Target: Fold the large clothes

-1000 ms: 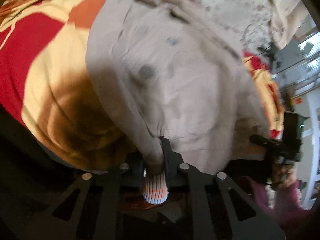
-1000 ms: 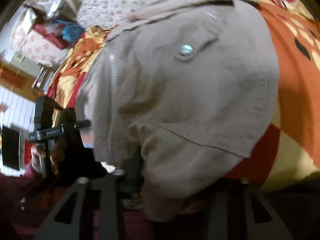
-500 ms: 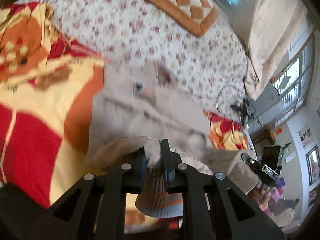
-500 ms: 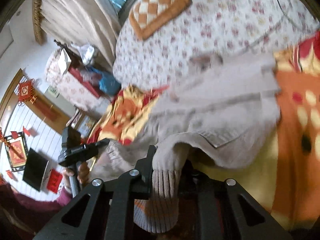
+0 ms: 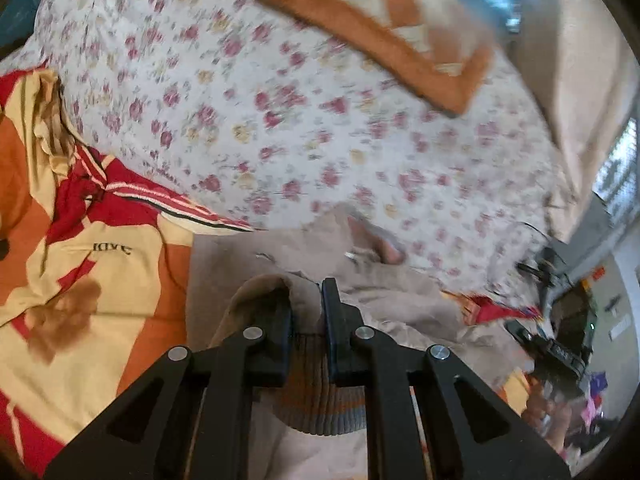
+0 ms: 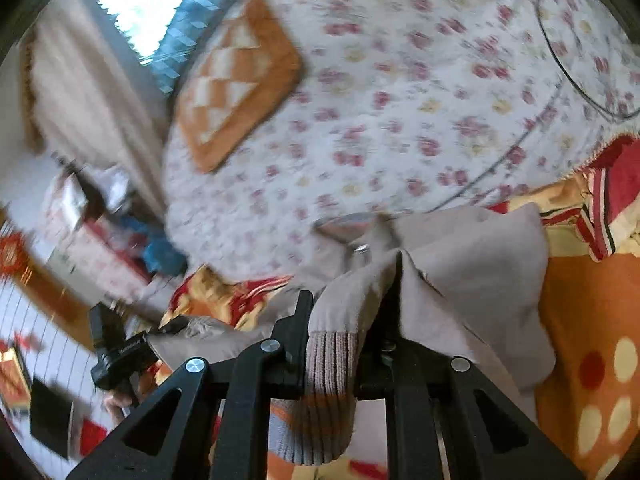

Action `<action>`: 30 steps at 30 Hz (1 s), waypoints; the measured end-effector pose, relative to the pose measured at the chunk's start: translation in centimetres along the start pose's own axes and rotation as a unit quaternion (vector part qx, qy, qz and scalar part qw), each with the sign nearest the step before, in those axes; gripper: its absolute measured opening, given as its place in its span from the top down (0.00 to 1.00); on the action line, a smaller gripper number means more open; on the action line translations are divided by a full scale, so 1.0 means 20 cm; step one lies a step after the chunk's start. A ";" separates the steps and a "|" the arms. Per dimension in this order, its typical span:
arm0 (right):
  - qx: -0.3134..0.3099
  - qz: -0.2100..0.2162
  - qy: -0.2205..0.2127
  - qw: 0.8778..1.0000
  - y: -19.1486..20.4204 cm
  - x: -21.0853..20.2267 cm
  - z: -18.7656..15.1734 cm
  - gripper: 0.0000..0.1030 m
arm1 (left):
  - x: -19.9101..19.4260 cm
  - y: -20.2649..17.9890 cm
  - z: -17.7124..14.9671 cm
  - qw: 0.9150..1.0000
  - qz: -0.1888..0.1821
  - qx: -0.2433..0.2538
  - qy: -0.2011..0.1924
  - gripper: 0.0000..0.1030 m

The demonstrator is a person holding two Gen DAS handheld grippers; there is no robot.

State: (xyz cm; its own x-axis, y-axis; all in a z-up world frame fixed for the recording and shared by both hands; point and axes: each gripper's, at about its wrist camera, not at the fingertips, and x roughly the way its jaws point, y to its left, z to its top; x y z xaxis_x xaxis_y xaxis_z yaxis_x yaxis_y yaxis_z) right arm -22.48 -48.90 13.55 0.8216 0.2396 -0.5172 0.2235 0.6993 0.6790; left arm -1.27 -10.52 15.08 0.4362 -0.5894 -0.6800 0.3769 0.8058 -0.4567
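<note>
A beige jacket (image 5: 244,256) lies on a bed, its collar end with a metal snap (image 5: 350,255) towards the floral sheet. My left gripper (image 5: 307,292) is shut on the jacket's lower edge, and the ribbed striped hem (image 5: 320,408) hangs down between its fingers. In the right wrist view the right gripper (image 6: 352,292) is shut on the same jacket (image 6: 480,264). Its ribbed hem (image 6: 328,380) drapes over the left finger, and cloth hides the right finger. Each gripper shows in the other's view: the right gripper (image 5: 556,344) and the left gripper (image 6: 120,352), each held by a hand.
The jacket rests on a red, yellow and orange blanket (image 5: 80,280) over a floral sheet (image 5: 280,120). An orange checked cushion (image 5: 392,28) lies at the far end by a curtain (image 5: 580,60). A thin cable (image 6: 560,60) loops over the sheet. Cluttered furniture (image 6: 92,240) stands beside the bed.
Both grippers have risen and carried the jacket's hem forward towards the collar, doubling the jacket over. The jacket front that filled both views now lies low, and the sheet and cushion show.
</note>
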 end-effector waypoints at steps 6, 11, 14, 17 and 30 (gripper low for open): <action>0.036 -0.034 0.040 0.998 -0.21 0.30 0.14 0.81 | 0.36 0.15 0.10 0.998 0.024 -0.049 0.045 0.83; 0.096 -0.008 0.041 0.995 -0.33 0.29 0.19 0.63 | 0.38 0.24 0.15 0.996 0.013 -0.077 0.044 0.42; 0.073 -0.008 0.009 0.997 -0.29 0.16 0.18 0.48 | 0.26 0.25 0.16 0.998 0.018 -0.061 0.012 0.25; 0.024 0.002 -0.004 1.000 -0.20 0.06 0.15 0.45 | 0.22 0.23 0.13 0.999 0.010 -0.036 0.028 0.25; -0.049 -0.177 0.097 0.978 -0.17 0.56 0.07 0.45 | 0.51 0.33 -0.10 0.985 0.096 -0.019 0.140 0.25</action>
State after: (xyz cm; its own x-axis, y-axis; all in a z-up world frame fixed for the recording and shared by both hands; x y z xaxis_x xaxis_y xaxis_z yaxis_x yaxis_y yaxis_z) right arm -13.33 -49.45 6.19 0.5843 0.0886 -0.8067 0.4168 0.8201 0.3920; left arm 4.04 -11.10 4.09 0.2525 -0.3909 -0.8851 0.2768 0.9057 -0.3210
